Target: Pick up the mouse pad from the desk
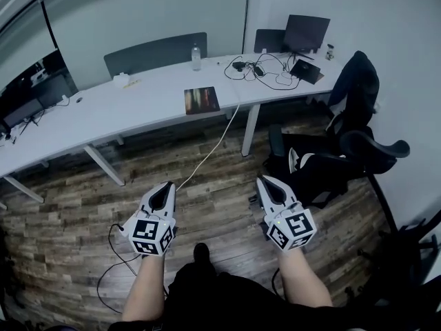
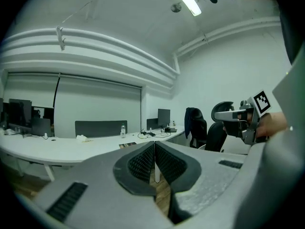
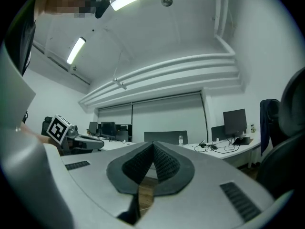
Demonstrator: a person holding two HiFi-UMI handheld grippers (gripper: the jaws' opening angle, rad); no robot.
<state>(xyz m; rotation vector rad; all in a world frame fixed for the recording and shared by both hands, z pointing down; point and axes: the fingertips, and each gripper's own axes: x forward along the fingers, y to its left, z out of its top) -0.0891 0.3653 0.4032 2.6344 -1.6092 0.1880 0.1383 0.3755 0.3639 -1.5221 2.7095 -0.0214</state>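
Long white worktop [image 1: 138,109] carries dark rectangular mouse pad [image 1: 201,100]; my left tongs [image 1: 165,187] and right tongs [image 1: 266,183], well apart from it, both pressed together.

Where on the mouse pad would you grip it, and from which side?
Probably its near edge, coming from the person's side of the desk. The mouse pad lies flat and thin, so there is no height to clamp from above. Its near edge sits close to the desk's front edge, where one jaw might slip under.
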